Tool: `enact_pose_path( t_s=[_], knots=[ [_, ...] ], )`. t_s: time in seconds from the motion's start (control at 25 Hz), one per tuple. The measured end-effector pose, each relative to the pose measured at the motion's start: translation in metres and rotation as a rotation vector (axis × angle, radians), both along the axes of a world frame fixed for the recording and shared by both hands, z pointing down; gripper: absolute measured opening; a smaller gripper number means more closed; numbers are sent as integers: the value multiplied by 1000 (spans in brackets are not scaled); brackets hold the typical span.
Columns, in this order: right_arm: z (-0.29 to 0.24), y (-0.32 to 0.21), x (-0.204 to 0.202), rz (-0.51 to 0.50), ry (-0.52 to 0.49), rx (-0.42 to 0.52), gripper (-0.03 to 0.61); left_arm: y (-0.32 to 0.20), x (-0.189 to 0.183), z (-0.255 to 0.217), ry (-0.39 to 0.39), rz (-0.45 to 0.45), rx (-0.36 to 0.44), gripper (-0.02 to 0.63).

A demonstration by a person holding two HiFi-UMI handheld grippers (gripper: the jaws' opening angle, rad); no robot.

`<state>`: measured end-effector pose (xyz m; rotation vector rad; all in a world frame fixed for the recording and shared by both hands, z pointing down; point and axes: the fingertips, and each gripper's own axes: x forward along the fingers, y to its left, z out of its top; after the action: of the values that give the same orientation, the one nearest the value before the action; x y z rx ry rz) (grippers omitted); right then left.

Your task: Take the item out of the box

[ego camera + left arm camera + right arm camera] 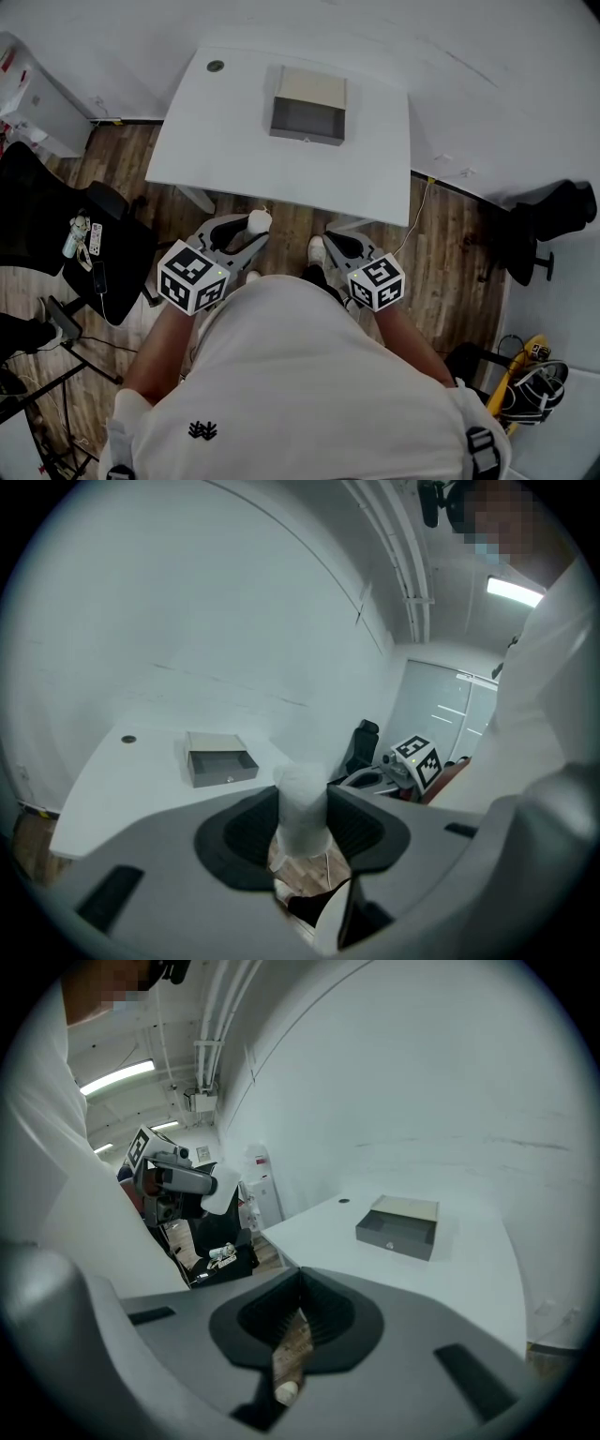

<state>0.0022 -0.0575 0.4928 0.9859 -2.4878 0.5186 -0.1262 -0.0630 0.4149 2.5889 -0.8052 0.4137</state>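
The grey box (307, 105) stands on the white table (216, 141) with its drawer pulled out toward me; it also shows in the left gripper view (217, 759) and in the right gripper view (398, 1225). I stand back from the table, both grippers held near my body over the wooden floor. My left gripper (246, 236) is shut on a white wrapped item (259, 222), which stands upright between the pads (302, 803). My right gripper (336, 246) is shut with nothing in it, its jaws meeting at the tips (300, 1302).
A black office chair (56, 225) with small items on its seat stands at the left, and another black chair (553, 220) at the right. A white cabinet (33, 98) sits at the far left. Cables and gear (534, 375) lie at the lower right.
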Motion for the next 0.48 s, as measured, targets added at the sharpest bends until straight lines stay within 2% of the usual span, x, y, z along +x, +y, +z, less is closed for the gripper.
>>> enact_pose_path(
  t_s=[0.48],
  knots=[
    [-3,1,0,-7,0,10,7,5,-1,0,6,-12,2,167]
  ],
)
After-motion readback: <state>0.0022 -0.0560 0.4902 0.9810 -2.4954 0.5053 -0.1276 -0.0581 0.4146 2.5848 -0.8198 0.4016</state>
